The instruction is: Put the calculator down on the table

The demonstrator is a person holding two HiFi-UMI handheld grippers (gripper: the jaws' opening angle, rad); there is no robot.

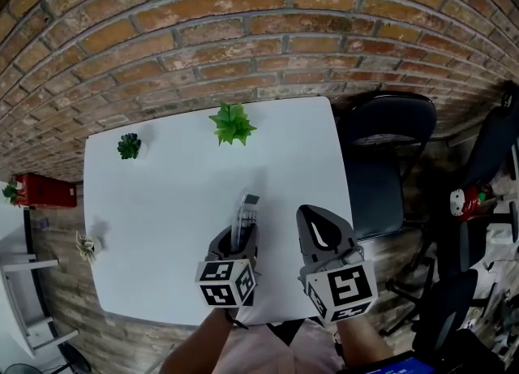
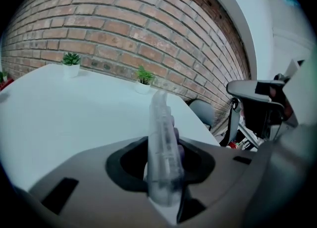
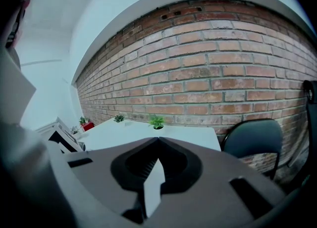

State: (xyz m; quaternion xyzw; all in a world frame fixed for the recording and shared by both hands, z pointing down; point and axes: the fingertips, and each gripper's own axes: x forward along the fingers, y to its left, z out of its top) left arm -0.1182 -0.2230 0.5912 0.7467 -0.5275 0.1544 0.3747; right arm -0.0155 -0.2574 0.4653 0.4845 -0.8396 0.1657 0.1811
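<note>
The calculator is a thin grey slab that stands on edge between the jaws of my left gripper, which is shut on it. It juts forward over the near middle of the white table, and whether its lower edge touches the top I cannot tell. In the left gripper view the calculator runs straight ahead, edge-on, out of the left gripper. My right gripper hovers just to the right, near the table's front right corner, shut with nothing in it. Its jaws meet at a point in the right gripper view.
Two small potted plants stand at the back of the table, a light green one and a dark one. A dark chair stands right of the table. A brick wall runs behind. A red box sits at far left.
</note>
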